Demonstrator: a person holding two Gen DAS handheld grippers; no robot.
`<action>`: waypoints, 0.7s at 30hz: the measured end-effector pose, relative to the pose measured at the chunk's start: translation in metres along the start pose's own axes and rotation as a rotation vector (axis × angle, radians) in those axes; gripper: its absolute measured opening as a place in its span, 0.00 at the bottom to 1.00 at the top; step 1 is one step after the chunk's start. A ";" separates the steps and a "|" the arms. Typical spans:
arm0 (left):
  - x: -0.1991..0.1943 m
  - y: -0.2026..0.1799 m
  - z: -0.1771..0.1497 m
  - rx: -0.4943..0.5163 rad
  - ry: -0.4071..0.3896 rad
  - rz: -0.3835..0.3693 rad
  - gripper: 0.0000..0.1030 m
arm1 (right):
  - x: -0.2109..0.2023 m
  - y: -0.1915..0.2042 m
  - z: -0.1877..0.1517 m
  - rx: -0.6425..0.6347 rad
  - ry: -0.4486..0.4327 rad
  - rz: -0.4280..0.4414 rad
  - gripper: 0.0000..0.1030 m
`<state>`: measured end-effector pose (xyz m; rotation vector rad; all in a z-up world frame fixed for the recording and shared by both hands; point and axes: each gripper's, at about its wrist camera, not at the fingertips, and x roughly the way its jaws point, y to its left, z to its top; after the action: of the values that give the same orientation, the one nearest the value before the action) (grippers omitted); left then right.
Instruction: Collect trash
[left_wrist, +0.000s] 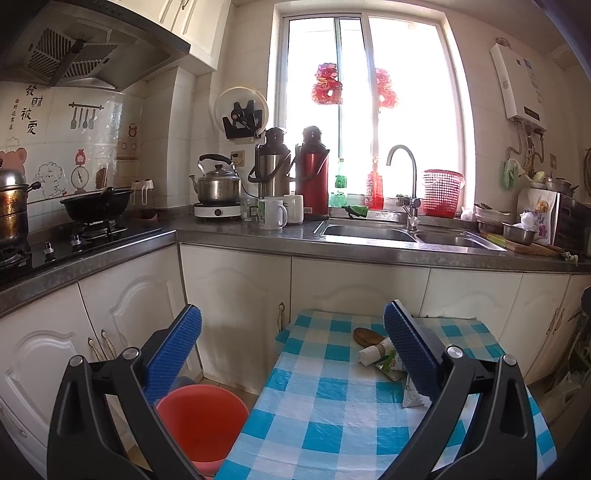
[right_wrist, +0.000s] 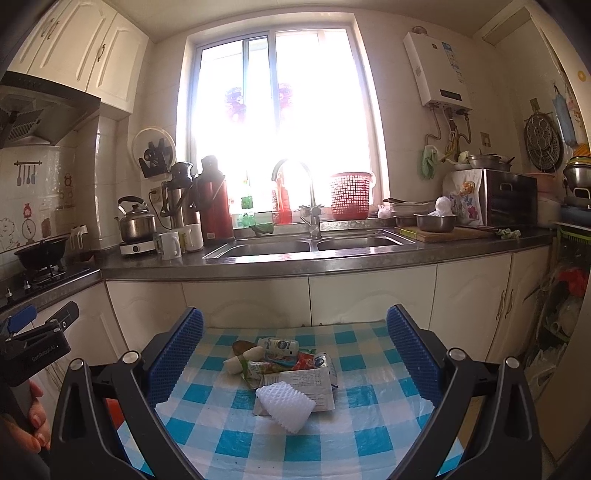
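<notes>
Both your grippers hover above the checked surface (right_wrist: 369, 424) with jaws spread wide, holding nothing.

The trash pile (right_wrist: 284, 373) lies mid-surface, framed between your right gripper (right_wrist: 295, 354) jaws but untouched; your left gripper (left_wrist: 291, 347) hangs over the surface's left edge, red bucket (left_wrist: 203, 421) on the floor below.

Left gripper (left_wrist: 291, 339) jaws wide, empty; red bucket (left_wrist: 201, 417) beside checked table (left_wrist: 325, 413) bearing trash pile (left_wrist: 380, 350).
</notes>
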<state>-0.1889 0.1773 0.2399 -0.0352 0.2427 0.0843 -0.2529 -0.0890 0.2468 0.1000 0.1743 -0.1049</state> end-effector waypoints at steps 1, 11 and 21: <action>0.000 -0.001 0.000 0.002 0.001 -0.002 0.96 | 0.000 0.000 -0.001 0.003 0.000 0.001 0.95; 0.007 -0.010 -0.009 0.015 0.019 -0.038 0.96 | 0.008 -0.012 -0.006 0.031 0.019 -0.001 0.95; 0.046 -0.030 -0.048 0.057 0.134 -0.169 0.96 | 0.049 -0.049 -0.038 0.132 0.148 0.008 0.95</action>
<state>-0.1536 0.1486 0.1827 -0.0042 0.3747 -0.0934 -0.2164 -0.1377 0.1959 0.2399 0.3150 -0.1009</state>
